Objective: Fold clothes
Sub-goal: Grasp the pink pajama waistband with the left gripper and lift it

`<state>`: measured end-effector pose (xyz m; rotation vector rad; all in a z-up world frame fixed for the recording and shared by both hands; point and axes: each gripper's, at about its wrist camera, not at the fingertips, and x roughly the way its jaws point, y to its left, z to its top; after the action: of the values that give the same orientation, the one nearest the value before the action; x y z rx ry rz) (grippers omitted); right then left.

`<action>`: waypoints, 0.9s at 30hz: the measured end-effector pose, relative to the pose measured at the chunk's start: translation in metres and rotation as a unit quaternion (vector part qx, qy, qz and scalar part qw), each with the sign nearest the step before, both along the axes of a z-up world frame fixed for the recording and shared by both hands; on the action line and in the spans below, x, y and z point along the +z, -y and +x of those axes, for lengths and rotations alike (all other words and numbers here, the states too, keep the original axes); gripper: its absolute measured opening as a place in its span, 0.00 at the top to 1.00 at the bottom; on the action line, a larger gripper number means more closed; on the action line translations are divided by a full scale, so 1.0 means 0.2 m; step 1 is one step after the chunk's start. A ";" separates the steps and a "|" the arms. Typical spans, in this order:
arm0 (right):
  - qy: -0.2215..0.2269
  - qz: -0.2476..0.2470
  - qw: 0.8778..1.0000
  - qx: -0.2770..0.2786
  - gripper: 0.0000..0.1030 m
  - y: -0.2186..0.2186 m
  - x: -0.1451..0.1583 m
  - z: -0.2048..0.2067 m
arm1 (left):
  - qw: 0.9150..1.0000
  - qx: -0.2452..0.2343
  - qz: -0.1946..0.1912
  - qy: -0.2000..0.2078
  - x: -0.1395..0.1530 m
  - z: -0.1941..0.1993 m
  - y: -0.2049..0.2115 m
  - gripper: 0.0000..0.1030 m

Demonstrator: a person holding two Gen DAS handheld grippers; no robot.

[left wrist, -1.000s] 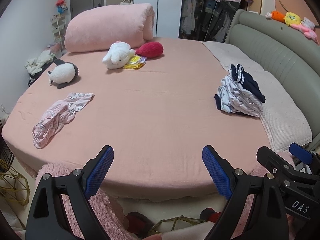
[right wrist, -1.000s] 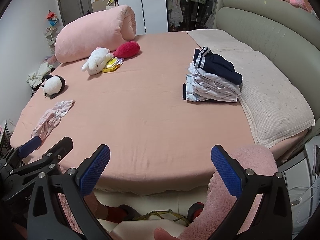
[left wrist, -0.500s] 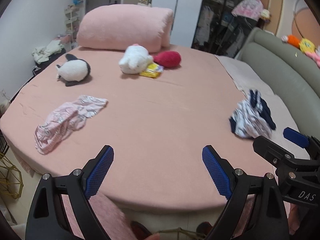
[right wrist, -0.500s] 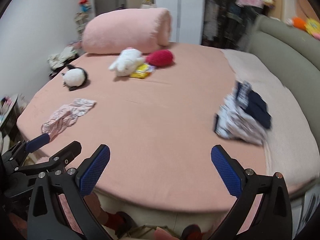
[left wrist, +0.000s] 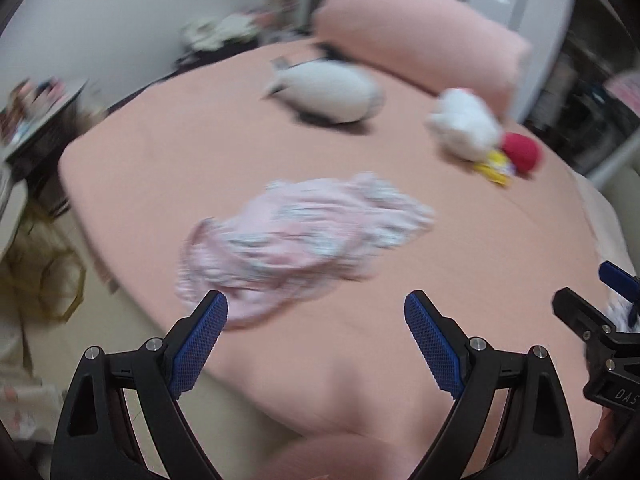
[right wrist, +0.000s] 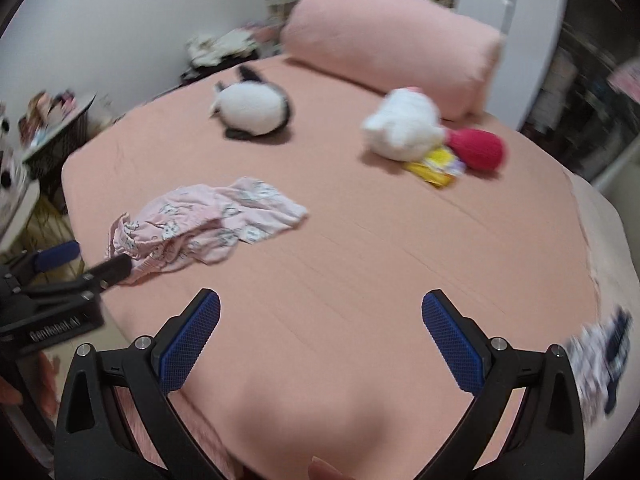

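We see the crumpled pale pink printed garment (left wrist: 296, 240) lying on the round bed's salmon-pink sheet (left wrist: 460, 280), close to the bed's edge. In the left wrist view it sits just ahead of the left gripper (left wrist: 316, 344), spreading from about eleven o'clock to twelve o'clock of the gap between the blue-padded fingers; the left finger's tip overlaps the cloth's near hem in the picture, though we cannot tell whether it touches. That gripper is spread wide and has hold of nothing. The right gripper (right wrist: 320, 344) is likewise spread wide and empty, with bare sheet between its fingers; from it the garment (right wrist: 200, 226) lies at about ten o'clock, apart from its fingertips. Farther back, near twelve to one o'clock, rest a white-and-black plush toy (right wrist: 252, 112), a white plush animal (right wrist: 404, 130), a red round plush (right wrist: 478, 148) and a large pink rolled blanket (right wrist: 392, 44). The left view is heavily blurred.
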<state>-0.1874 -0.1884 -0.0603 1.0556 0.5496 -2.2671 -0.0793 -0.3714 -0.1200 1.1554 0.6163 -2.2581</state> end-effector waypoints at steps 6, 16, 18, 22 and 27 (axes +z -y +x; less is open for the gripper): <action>0.038 0.035 0.996 0.069 0.01 0.44 -0.34 -0.16 | 0.998 0.046 0.008 0.050 -0.30 0.02 0.29 0.11; 0.068 0.063 0.988 0.124 0.04 0.82 -0.70 -0.32 | 0.999 0.029 0.025 0.027 -0.52 -0.03 0.46 0.11; 0.079 0.057 0.987 0.128 0.07 0.88 -0.72 -0.34 | 0.999 0.027 0.035 0.021 -0.55 -0.05 0.47 0.11; 0.124 0.057 0.979 0.150 0.32 0.96 -0.81 -0.37 | 0.999 0.019 0.050 -0.002 -0.54 -0.05 0.46 0.31; 0.165 0.017 0.972 0.165 0.68 0.87 -0.78 -0.37 | 0.998 -0.049 0.041 0.002 -0.46 -0.15 0.34 0.80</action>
<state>-0.2614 -0.3616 -0.2154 1.2263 0.5762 -1.7562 -0.1090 -0.4394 -0.2112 1.2537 0.6701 -2.3313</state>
